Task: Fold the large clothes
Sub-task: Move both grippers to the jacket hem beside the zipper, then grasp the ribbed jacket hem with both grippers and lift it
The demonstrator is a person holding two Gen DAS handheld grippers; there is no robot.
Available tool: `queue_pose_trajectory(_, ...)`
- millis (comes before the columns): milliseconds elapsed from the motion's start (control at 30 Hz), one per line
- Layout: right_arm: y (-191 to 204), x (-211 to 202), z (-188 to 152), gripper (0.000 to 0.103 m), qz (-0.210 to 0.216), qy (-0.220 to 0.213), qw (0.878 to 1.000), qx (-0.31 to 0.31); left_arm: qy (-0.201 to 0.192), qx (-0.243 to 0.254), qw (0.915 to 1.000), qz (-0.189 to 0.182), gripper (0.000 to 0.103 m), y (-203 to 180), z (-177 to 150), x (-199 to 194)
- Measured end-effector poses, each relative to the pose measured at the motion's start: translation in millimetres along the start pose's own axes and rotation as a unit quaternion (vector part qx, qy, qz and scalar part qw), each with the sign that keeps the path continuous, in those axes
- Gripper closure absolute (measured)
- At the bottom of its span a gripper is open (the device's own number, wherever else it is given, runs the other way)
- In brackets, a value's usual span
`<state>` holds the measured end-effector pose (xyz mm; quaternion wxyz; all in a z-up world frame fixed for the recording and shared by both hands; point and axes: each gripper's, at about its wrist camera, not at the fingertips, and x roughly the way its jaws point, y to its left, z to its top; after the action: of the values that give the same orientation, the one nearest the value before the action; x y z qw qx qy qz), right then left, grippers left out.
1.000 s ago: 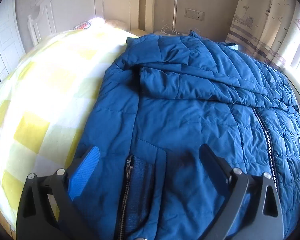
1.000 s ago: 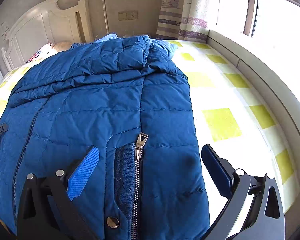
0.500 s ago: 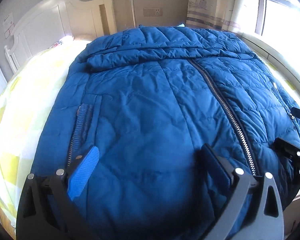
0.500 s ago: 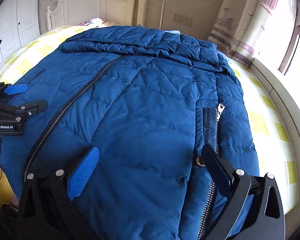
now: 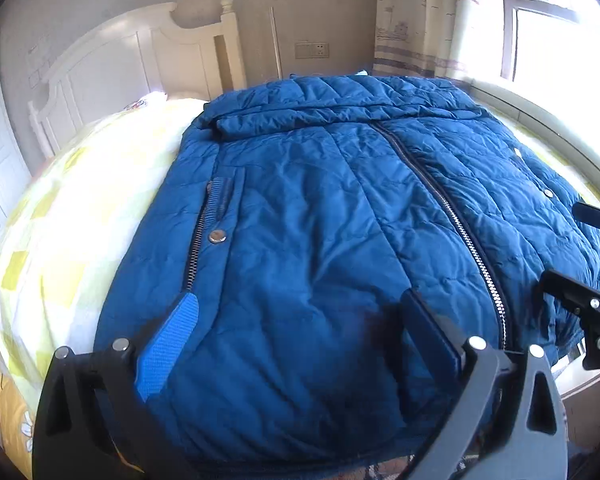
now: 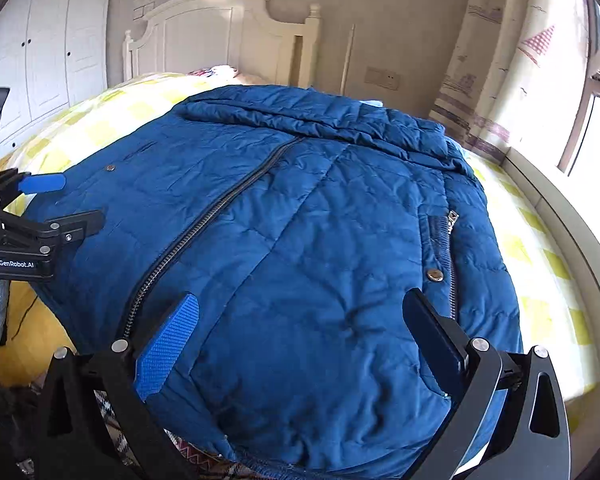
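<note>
Ahead of both spread, empty tools, the left gripper (image 5: 296, 332) and right gripper (image 6: 300, 328), the blue jacket (image 5: 340, 220) is lying flat; they are seemingly lining up to grasp its hem (image 6: 300, 468) next.

The jacket (image 5: 340, 240) is lying on the bed (image 5: 80, 216), collar toward the headboard (image 5: 140, 64). The left gripper (image 5: 300, 340) and right gripper (image 6: 300, 332) are hovering side by side over its near hem, the window (image 6: 596, 120) standing to the right.
</note>
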<state>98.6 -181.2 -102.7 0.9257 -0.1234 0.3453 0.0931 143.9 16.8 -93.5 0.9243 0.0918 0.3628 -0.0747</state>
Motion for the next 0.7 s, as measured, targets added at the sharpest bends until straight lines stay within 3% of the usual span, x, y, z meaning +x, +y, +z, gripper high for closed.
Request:
queue_pose_trajectory(33,8.6,8.3,-3.8,0.005,-0.002,0.014,1.000,-0.018,0.006,0.007,0.9999,0.010,0.002,-4.7,-4.9,6.6)
queue_pose_trajectory(167,-12.6,16.7,-13.6,0.005,0.046,0.012,0.998,0.040,-0.002,-0.005,0.9999,-0.014,0.002,7.2,-10.3,7.9)
queue_pose_trajectory(267,-16.0,1.2,-15.2,0.005,0.029,0.015,0.999,0.033,-0.005,-0.028,0.9994,-0.019,0.002,23.5,-12.7,-4.4)
queue_pose_trajectory(400,-41.7,-5.9,-34.0,0.005,0.009,0.014,0.997,0.074,0.001,-0.053,0.9986,0.000,0.002,55.1,-29.7,-2.7)
queue_pose_trajectory(433,-48.7,-3.9,-41.2,0.005,0.006,0.017,0.996,0.083,-0.003,-0.056,0.9984,-0.010,0.002,61.8,-34.8,-0.9)
queue_pose_trajectory(567,-47.7,-15.3,-49.0,0.005,-0.005,0.014,0.998,0.063,-0.009,-0.039,0.9991,-0.013,0.002,65.9,-41.0,-7.8)
queue_pose_trajectory(700,-68.2,-39.7,-70.2,0.005,0.012,-0.010,0.994,0.110,-0.018,-0.044,0.9987,-0.020,0.002,78.3,-55.1,-22.1)
